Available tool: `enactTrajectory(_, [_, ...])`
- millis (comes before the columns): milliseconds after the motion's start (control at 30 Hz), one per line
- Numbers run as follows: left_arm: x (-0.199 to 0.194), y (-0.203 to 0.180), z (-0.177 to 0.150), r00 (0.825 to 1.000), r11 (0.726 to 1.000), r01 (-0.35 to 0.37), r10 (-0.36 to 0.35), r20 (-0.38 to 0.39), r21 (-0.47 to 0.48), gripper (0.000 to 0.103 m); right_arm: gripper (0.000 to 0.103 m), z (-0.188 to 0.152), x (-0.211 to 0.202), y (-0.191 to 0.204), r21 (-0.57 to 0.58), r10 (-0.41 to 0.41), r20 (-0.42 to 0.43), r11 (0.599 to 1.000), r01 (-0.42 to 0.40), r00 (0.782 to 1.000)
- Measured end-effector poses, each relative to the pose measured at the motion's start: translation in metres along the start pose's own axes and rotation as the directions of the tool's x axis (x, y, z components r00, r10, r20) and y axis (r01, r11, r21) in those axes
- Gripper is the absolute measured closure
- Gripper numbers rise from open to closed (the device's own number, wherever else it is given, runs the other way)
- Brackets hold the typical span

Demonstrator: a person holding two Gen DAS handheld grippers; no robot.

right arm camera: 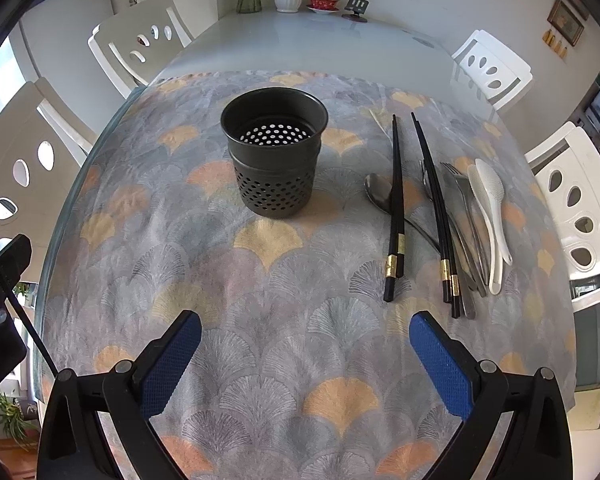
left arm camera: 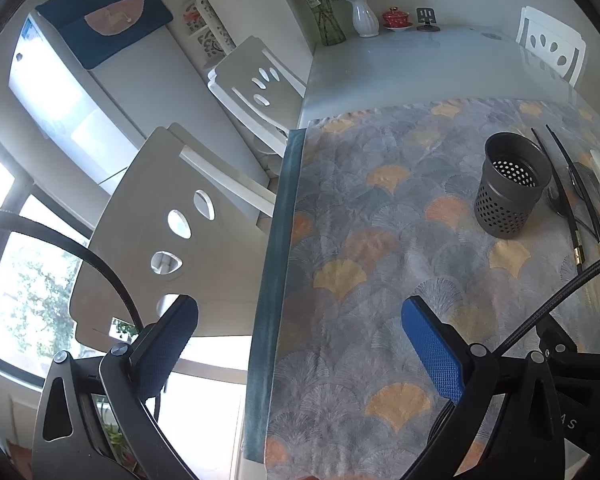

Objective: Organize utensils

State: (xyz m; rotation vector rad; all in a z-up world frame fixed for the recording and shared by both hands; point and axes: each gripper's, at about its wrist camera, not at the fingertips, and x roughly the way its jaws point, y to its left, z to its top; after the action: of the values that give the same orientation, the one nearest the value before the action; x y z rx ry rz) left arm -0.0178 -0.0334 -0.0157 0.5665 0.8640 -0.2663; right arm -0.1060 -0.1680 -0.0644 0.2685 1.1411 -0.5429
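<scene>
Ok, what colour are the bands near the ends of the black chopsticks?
Gold bands on the slim black chopsticks, clearest in the right wrist view.

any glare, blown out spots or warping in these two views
Left wrist view: the window is blown out white and the chair bows from fisheye. Right wrist view: even light, the bare table has a soft sheen, and the holder looks sharp.

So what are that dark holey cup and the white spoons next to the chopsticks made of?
The cup looks like metal with a matte dark grey coating: thin rolled rim, evenly punched holes. It could be plastic, though. The white spoons look like plastic: opaque, slightly glossy, with a dimpled bowl like a rice paddle. Ceramic can't be ruled out. The chopsticks appear glossy black with gold bands.
</scene>
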Motion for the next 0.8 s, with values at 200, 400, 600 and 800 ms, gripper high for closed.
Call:
enactTrajectory(200, [-0.003,-0.004,0.002,1.000,1.000,0.028,-0.028,0.011,-0.001,0.001,0.000,-0.001,-0.001,-0.008,0.015,-0.006,0.003,1.000,0.006,1.000])
enactTrajectory(400, [0.001,-0.012,0.006,0.991,0.990,0.136,-0.136,-0.009,-0.021,0.001,0.000,-0.001,-0.007,-0.028,0.037,-0.051,0.024,0.998,0.050,0.998])
enactTrajectory(600, [0.007,-0.033,0.022,0.939,0.937,0.345,-0.344,0.025,-0.051,0.005,0.000,-0.003,-0.008,-0.062,0.073,-0.101,0.001,0.992,0.101,0.995])
enactTrajectory(800, [0.030,-0.056,0.033,0.826,0.807,0.563,-0.558,0.083,-0.180,0.005,0.000,0.001,-0.003,-0.095,0.068,-0.121,-0.007,0.990,0.121,0.993])
